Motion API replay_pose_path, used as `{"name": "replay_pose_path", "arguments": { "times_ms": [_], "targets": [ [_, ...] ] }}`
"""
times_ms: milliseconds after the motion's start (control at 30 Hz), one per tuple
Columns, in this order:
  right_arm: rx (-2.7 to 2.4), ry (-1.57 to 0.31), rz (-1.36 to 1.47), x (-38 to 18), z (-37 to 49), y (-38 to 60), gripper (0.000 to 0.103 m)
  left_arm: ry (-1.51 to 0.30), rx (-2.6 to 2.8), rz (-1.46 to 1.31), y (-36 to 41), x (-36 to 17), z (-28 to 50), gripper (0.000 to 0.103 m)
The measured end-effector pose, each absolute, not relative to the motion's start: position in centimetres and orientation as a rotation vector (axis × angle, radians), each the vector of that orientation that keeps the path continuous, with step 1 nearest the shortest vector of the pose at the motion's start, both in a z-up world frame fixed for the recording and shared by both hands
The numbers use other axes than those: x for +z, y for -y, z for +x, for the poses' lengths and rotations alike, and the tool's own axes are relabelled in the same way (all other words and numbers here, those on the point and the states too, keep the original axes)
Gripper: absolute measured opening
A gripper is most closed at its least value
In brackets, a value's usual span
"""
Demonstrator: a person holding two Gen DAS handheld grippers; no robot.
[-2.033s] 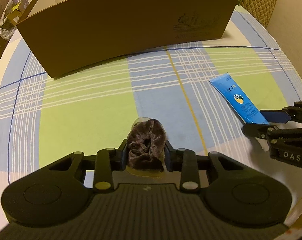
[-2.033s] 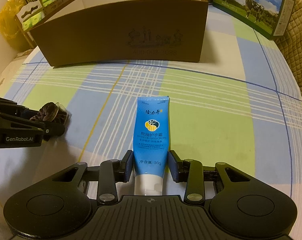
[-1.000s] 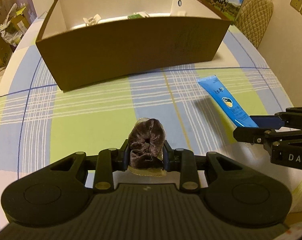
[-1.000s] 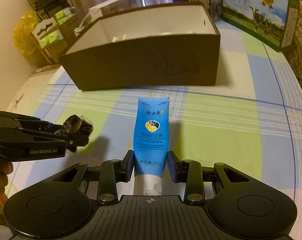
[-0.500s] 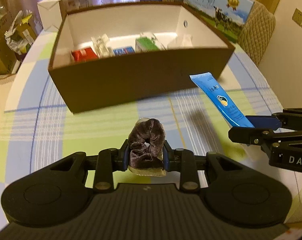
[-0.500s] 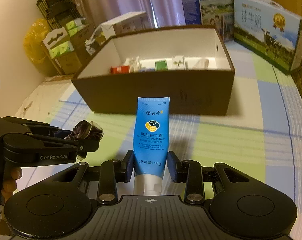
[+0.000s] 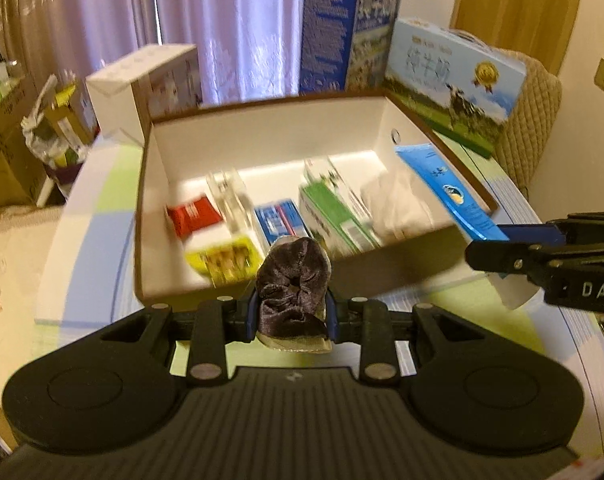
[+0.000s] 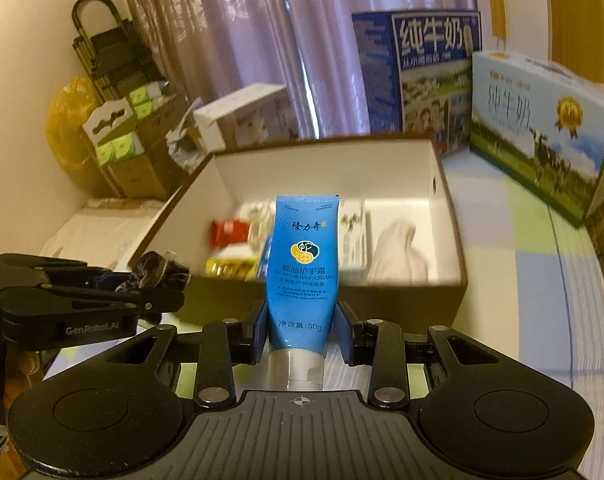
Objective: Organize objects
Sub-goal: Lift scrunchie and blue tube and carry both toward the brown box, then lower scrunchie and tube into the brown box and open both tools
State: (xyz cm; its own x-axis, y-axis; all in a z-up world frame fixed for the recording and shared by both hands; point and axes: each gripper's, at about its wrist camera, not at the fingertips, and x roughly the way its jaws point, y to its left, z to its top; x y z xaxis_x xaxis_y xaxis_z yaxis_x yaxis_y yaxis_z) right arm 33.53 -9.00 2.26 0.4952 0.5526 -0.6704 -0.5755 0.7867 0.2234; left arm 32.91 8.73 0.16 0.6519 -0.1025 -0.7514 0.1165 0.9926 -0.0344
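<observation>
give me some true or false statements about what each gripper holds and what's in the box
1. The left gripper holds a dark velvet scrunchie. True.
2. The right gripper is empty. False: its jaws are shut on a blue hand cream tube.
3. The box is open and already holds items. True.
4. The tube points cap-first away from the gripper. False: its white cap sits toward the gripper body, crimped end forward.
5. A red packet lies in the box. True.
6. The scrunchie rests on the box floor. False: it is gripped in the left jaws near the box's front wall.
</observation>
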Motion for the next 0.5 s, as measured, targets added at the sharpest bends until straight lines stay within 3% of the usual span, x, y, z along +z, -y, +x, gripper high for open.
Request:
{"name": "replay_pose_path", "arguments": {
  "times_ms": [500],
  "targets": [
    [0.623,-0.835,0.0,1.5,42.3,6.2,0.033,-0.847,-0.087,0.043,-9.9,0.0,40.9,0.027]
  ]
}}
